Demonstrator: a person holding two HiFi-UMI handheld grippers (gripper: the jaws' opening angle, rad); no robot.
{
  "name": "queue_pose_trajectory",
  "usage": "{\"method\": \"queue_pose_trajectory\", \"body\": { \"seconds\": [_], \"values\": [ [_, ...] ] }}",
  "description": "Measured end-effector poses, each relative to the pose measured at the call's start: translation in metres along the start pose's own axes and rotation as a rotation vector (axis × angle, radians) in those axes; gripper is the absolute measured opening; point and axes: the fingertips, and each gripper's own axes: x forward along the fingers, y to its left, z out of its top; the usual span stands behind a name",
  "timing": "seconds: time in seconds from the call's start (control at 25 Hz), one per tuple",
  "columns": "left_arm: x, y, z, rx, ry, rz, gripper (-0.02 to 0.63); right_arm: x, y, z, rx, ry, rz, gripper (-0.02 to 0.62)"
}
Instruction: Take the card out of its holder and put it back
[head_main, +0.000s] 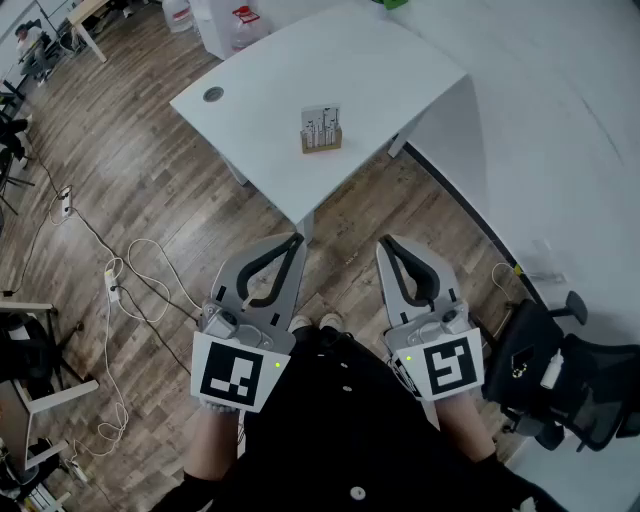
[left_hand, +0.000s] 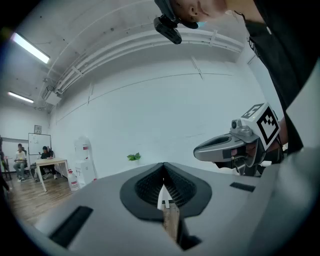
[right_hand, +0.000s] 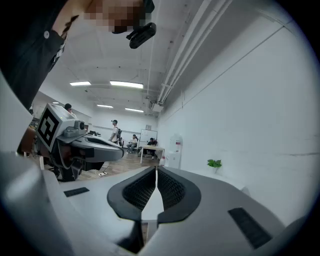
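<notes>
Head view | left gripper (head_main: 297, 240), right gripper (head_main: 385, 243) closed, empty | card (head_main: 321, 121) in holder (head_main: 322, 144), table (head_main: 380, 70) | chair (head_main: 575, 390) right

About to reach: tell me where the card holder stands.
In the head view, the card holder stands on the white table, upper centre, ahead of the left hand-held gripper and right hand-held gripper.

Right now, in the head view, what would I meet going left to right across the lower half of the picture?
White cables → left gripper → right gripper → black office chair.
</notes>
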Motion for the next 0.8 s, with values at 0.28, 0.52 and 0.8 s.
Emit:
{"method": "queue_pose_trajectory", "body": {
  "seconds": [0.28,0.52,0.8],
  "values": [
    [-0.002,0.003,0.001,0.016,-0.011,-0.008,0.015,0.003,0.005,-0.002,-0.006,0.018,0.004,0.046],
    [-0.001,0.007,-0.002,0.020,-0.010,-0.019,0.014,0.008,0.007,-0.003,-0.007,0.027,-0.008,0.046],
    [-0.006,0.015,-0.008,0.002,-0.009,-0.030,0.015,0.007,0.009,-0.004,0.029,0.030,-0.043,0.046]
  ]
}}
